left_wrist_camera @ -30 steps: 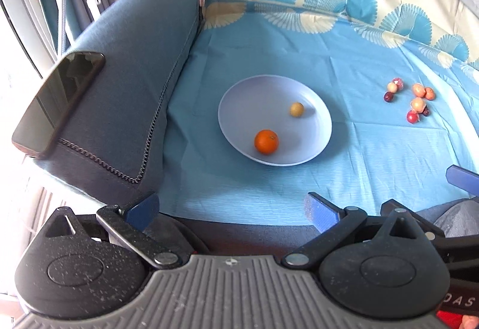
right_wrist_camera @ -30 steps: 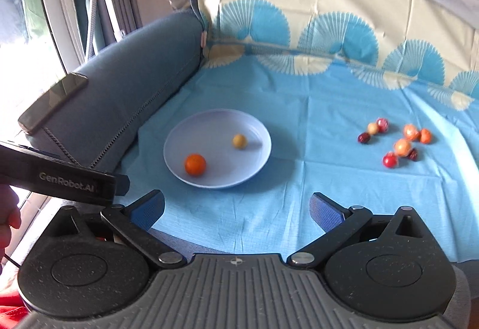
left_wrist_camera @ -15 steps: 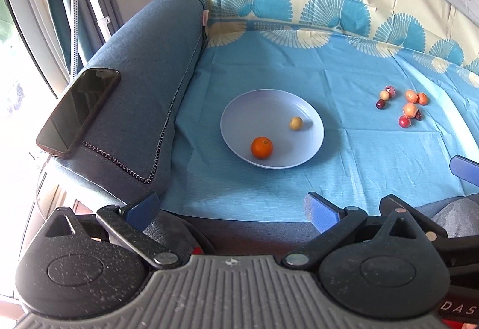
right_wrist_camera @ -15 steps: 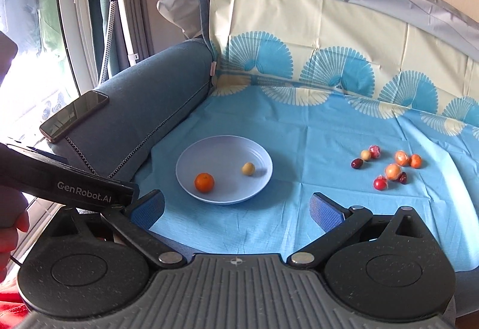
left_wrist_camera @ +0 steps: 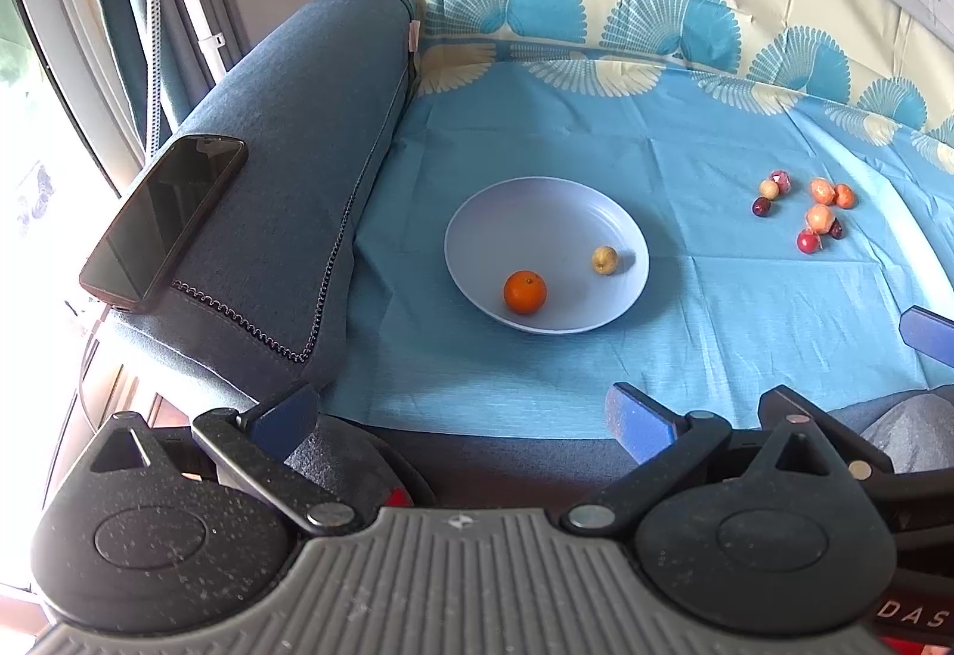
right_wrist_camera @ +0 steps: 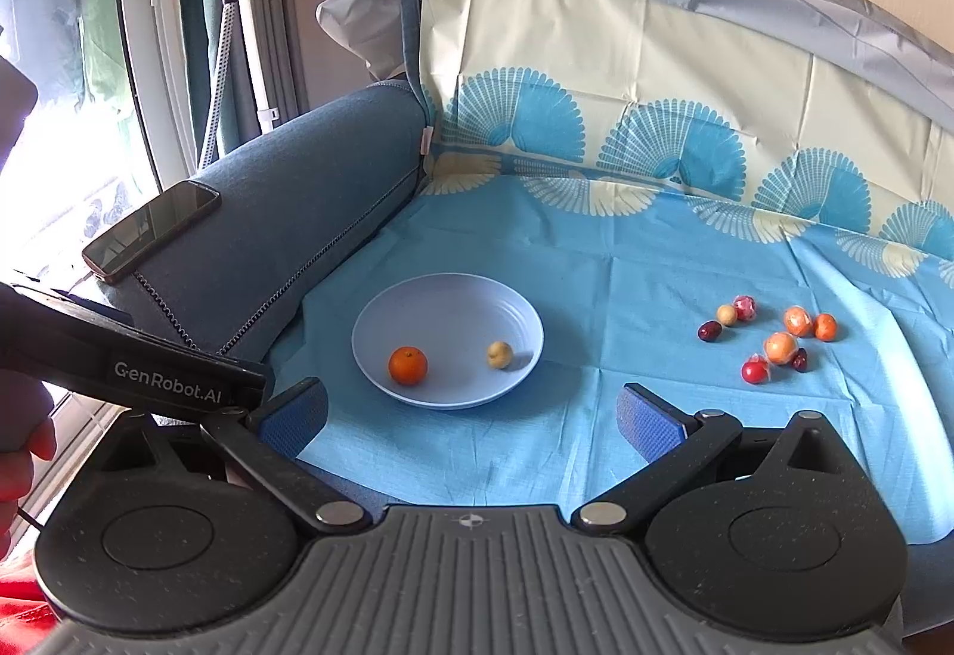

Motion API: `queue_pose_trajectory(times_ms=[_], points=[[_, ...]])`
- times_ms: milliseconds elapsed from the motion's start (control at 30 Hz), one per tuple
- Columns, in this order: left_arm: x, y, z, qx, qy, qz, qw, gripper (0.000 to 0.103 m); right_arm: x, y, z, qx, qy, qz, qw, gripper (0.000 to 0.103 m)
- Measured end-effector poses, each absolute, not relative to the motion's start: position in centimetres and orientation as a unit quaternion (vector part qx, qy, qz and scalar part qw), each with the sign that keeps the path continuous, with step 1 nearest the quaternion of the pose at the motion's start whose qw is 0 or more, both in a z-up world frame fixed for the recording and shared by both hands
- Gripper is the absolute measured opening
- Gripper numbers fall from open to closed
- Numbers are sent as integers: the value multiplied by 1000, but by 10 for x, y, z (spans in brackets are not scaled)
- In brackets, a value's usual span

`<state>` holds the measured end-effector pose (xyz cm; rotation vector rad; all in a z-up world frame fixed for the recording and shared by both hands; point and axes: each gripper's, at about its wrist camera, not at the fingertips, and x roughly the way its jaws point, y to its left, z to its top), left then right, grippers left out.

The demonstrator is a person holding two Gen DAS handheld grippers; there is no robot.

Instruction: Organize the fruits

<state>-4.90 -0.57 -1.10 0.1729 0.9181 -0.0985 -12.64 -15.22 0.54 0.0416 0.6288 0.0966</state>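
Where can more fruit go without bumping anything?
Bare room: the plate's far half, behind the orange and yellow fruit, and the cloth between the plate and the fruit pile. The pile itself is crowded.

Both my tools pull back and up

My left gripper (left_wrist_camera: 459,419) and right gripper (right_wrist_camera: 471,419) sit farther from the pale blue round plate (right_wrist_camera: 381,321), so more backrest shows.

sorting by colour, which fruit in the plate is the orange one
The orange fruit at the plate's near-left; the other there, the pale yellow fruit, is smaller.
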Motion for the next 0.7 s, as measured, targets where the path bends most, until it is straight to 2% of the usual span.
queue_pose_trajectory(times_ms=[700], points=[[-40, -9, -25, 92, 466, -43, 879, 103, -122, -156, -6, 26, 322, 46, 945, 102]])
